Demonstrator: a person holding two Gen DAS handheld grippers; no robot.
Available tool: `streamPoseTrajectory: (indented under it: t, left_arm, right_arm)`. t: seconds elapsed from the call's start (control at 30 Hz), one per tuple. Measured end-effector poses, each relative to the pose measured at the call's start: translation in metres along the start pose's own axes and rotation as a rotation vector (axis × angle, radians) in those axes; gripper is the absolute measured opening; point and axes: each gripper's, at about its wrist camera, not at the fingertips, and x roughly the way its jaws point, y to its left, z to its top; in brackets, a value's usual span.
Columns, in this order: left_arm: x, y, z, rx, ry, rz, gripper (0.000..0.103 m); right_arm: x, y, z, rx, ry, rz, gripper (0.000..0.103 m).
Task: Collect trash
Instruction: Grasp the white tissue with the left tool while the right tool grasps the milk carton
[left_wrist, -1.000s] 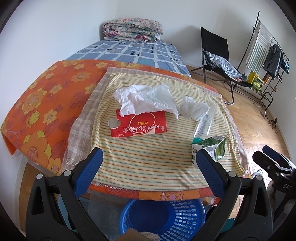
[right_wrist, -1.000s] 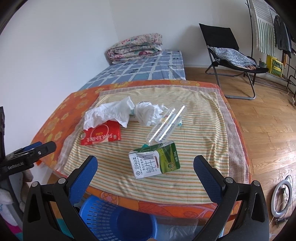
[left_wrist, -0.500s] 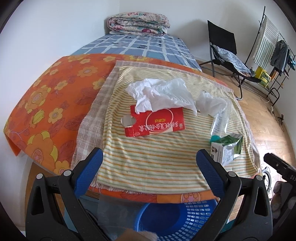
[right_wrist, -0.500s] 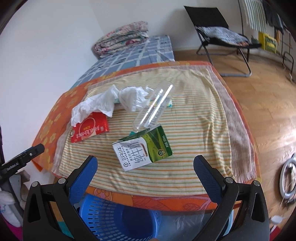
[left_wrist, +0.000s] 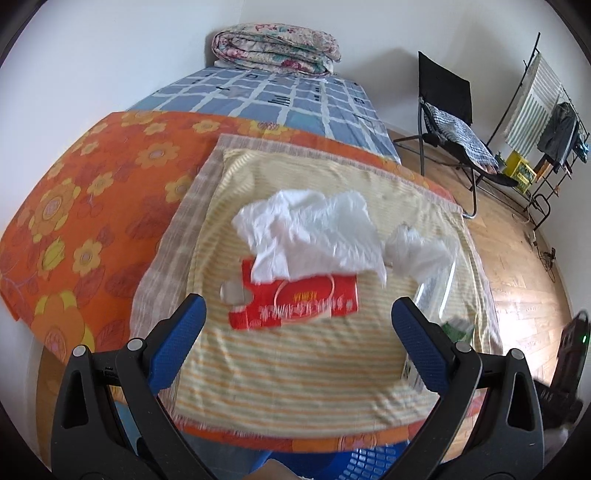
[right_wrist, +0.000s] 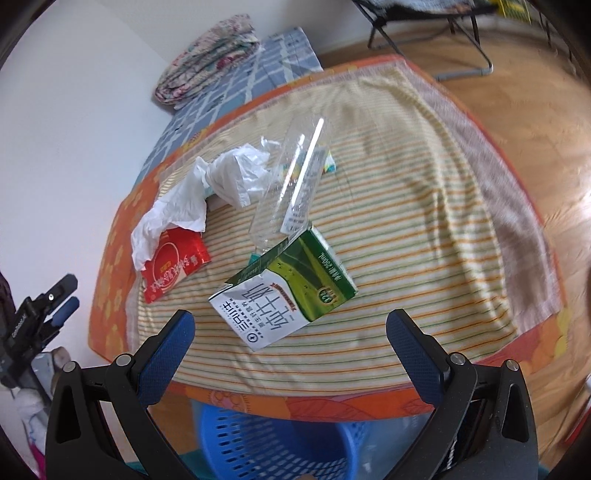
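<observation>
Both my claws hang wide and empty over the near edge of the worktop, nothing yet collected. My right claw (right_wrist: 286, 332) is lined up on the green-and-white milk carton (right_wrist: 284, 295), which lies on its side on the yellow striped cloth (right_wrist: 406, 229) with its torn-open top toward the clear crushed plastic bottle (right_wrist: 295, 184) just behind it, the two touching or nearly so. My left claw (left_wrist: 299, 325) faces the flattened red cardboard box (left_wrist: 295, 304), whose far edge is overlapped by a crumpled white plastic bag (left_wrist: 314, 236); a smaller wad of white plastic (left_wrist: 417, 247) sits near the bottle. The blue perforated plastic basket (right_wrist: 277, 443) waits below the worktop's edge (the obvious place for the trash, I judge).

To do this well, I would take the carton first: drop the right claw straight down so the pads straddle its narrow sides, not its long axis, and close gently, since an opened carton will buckle. The bottle may roll when the carton lifts. The flat red box offers little to pinch, so I would go for its near edge, or clear the bag off it beforehand.
</observation>
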Motion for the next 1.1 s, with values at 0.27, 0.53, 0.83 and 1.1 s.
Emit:
streamPoseTrajectory:
  t: [0.27, 0.53, 0.83, 1.1]
  left_arm:
    - [0.049, 0.016, 0.046, -0.094, 0.056, -0.030, 0.098]
    - [0.116, 0.022, 0.068, -0.136, 0.156, -0.012, 0.098]
    - [0.159, 0.026, 0.071, -0.122, 0.205, 0.082, 0.096]
    - [0.175, 0.032, 0.067, -0.158, 0.251, 0.070, 0.057]
  right_arm:
    - [0.028, 0.002, 0.003, 0.062, 0.072, 0.014, 0.103]
    - [0.061, -0.005, 0.008, 0.138, 0.146, 0.009, 0.103]
    - [0.071, 0.004, 0.018, 0.149, 0.149, 0.022, 0.103]
    - [0.080, -0.011, 0.031, 0.195, 0.133, -0.036, 0.103]
